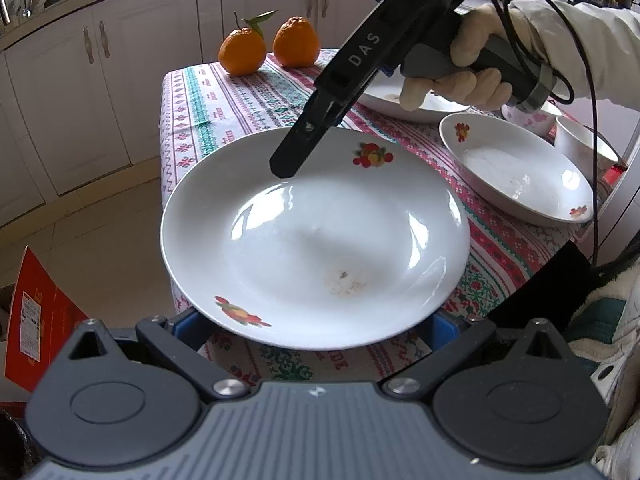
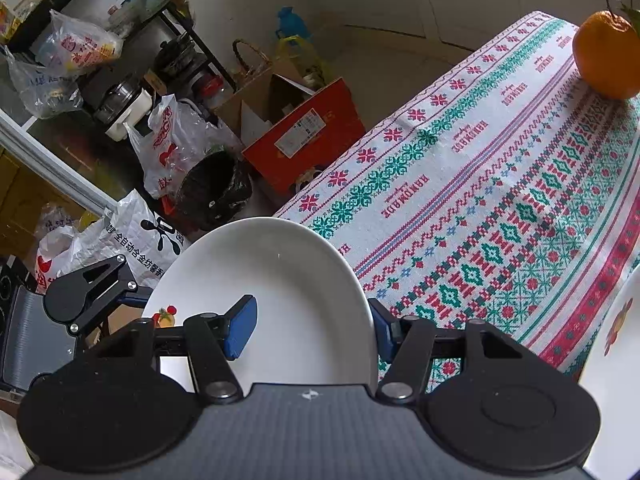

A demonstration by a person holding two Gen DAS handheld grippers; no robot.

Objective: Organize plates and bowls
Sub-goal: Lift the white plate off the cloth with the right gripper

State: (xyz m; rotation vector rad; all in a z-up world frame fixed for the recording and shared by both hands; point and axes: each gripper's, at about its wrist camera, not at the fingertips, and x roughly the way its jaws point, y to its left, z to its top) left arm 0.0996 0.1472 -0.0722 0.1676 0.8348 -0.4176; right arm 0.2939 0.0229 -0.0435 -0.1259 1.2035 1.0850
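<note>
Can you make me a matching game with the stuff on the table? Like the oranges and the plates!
Things:
1. two oranges
2. big plate
3. second plate
4. red box

Places:
A. on the floor beside the table
B. at the table's near edge, both grippers at its rim
C. at the table's far corner
D. on the cloth, to the big plate's right

Pairs: 1-C, 2-B, 3-D, 4-A
</note>
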